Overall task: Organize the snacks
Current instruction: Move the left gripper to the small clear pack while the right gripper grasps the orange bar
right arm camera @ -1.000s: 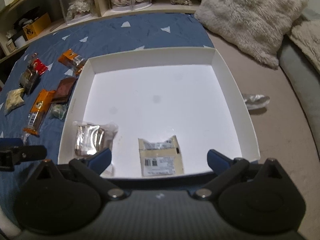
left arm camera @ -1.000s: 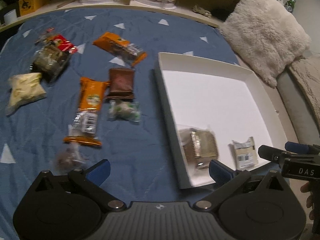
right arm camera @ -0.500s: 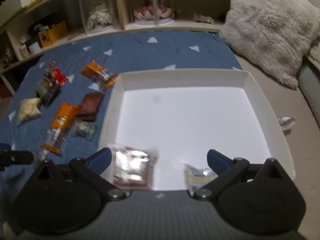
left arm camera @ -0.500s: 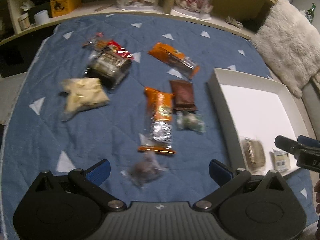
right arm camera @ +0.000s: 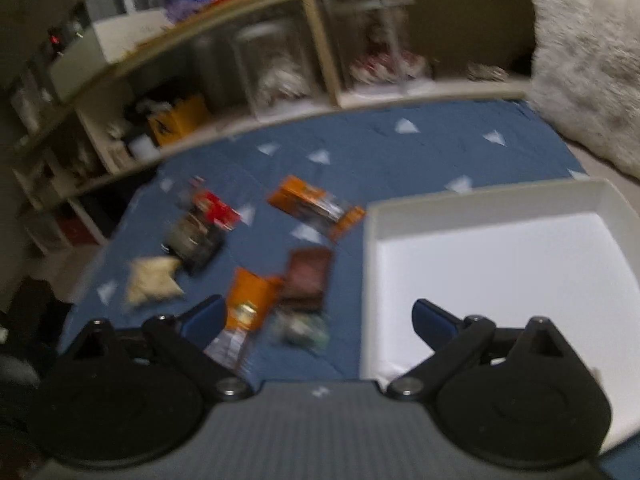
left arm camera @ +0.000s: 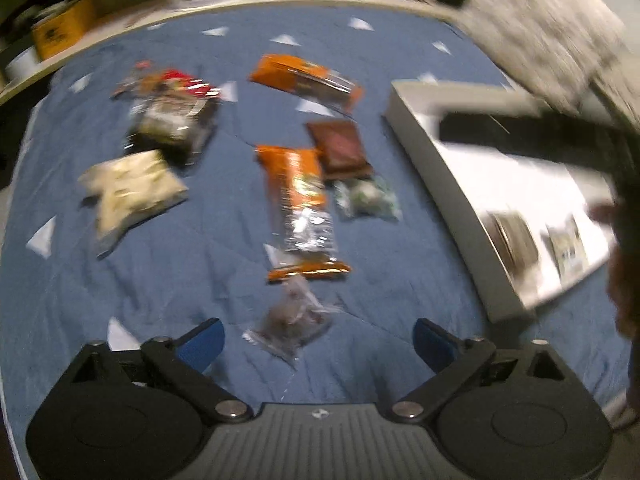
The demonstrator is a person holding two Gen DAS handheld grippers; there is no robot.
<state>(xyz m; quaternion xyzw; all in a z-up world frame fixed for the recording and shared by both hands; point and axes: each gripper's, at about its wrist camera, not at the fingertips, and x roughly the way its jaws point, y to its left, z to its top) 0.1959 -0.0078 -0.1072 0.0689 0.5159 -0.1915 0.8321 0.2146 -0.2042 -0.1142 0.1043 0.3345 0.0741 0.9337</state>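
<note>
Left gripper [left arm camera: 316, 338]: jaws wide, having just been closing slightly, nothing pressed between them; a small clear packet with dark contents [left arm camera: 290, 320] lies on the blue quilt [left arm camera: 180, 280] between the blue fingertips, untouched. Above it, mid-frame: long orange packet [left arm camera: 298, 204], brown packet [left arm camera: 340, 150], small green-white packet [left arm camera: 368, 200]. Upper centre: second orange packet [left arm camera: 306, 80]. Left: pale packet [left arm camera: 130, 190], dark red-topped packet [left arm camera: 172, 114]. White box [left arm camera: 448, 192], right of frame, contains two packets at its lower end. Right gripper [right arm camera: 318, 320]: jaws wide, also just closing slightly, empty; the box's left wall sits between its fingertips, loose snacks to the left, heavily blurred.
</note>
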